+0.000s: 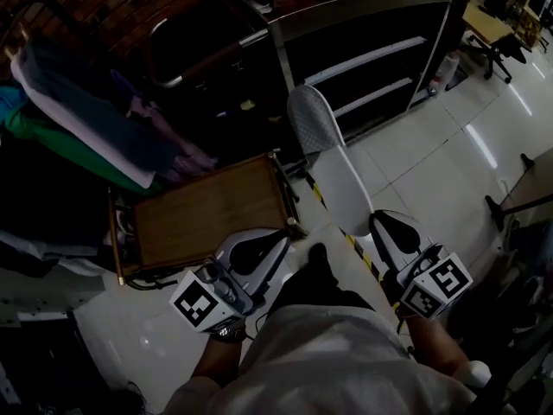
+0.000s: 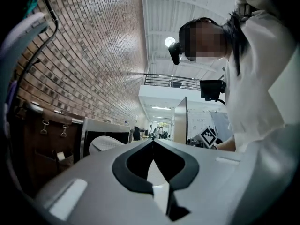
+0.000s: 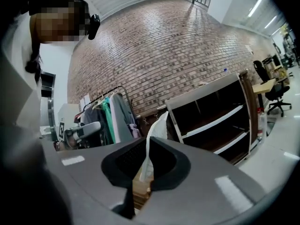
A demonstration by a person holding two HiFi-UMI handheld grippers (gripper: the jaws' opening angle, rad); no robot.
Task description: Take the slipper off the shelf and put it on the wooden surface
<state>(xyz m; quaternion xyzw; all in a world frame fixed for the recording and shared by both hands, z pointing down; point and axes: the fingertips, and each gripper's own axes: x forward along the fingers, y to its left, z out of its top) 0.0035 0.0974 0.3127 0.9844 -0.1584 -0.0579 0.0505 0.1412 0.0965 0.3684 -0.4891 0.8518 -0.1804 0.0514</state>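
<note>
A long white slipper with a mesh toe hangs in the air between the dark metal shelf and the wooden surface. My right gripper is shut on its heel end. In the right gripper view the slipper stands edge-on, pinched between the jaws of the right gripper. My left gripper hovers by the near right corner of the wooden surface. The left gripper view shows the left gripper shut with nothing in it, and the slipper's toe off to the left.
A rack of hanging clothes fills the left, above the wooden surface's far side. Yellow-black tape runs across the pale tiled floor under the slipper. An office chair and desk stand at the far right. The person's body is at the bottom.
</note>
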